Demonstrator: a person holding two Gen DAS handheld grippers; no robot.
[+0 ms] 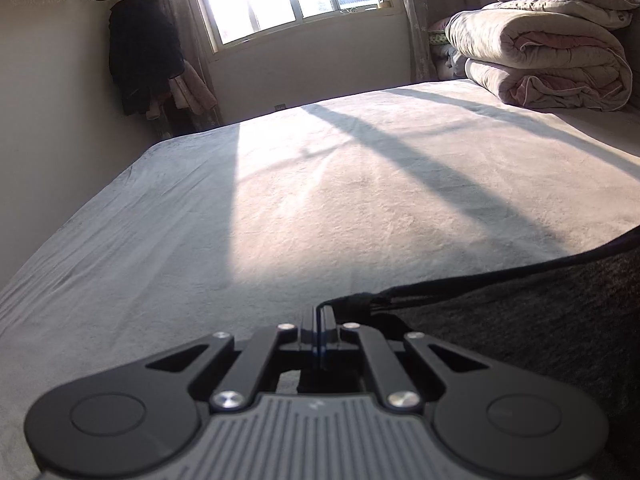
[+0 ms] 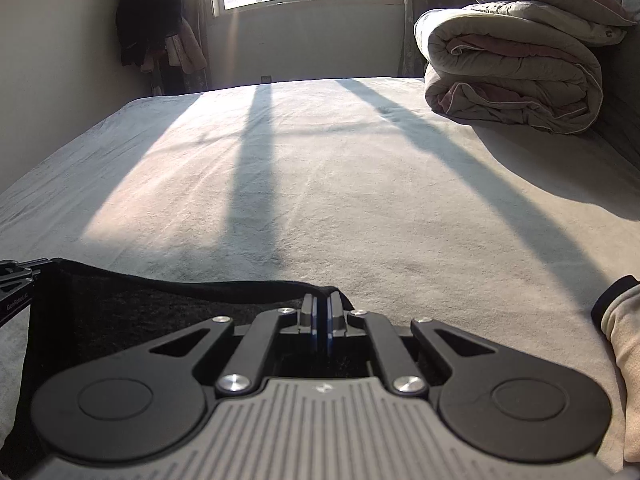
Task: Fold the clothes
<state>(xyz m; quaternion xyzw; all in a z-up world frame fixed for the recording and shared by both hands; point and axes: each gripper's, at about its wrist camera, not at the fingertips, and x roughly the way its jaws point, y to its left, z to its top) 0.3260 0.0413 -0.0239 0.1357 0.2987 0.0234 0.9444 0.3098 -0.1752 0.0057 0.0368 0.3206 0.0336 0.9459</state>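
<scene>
Left gripper [image 1: 320,312]: fingers pressed together, pinching the hem of the dark garment [image 1: 540,320] at its corner.
Right gripper [image 2: 322,300]: pinching the same hem at the other corner.
Garment: stretched between both, hanging toward 6 o'clock over the bed [image 2: 320,160].
Progress: held spread; fits either an opening or a later fold.
Containers: none seen.
3 o'clock: pale garment [image 2: 624,360].

A wide bed [image 2: 320,184] with a pale plush cover carries a dark garment [image 2: 132,312] at its near edge, a cream garment [image 2: 624,360] near right, and folded quilts [image 2: 512,72] far right.
</scene>
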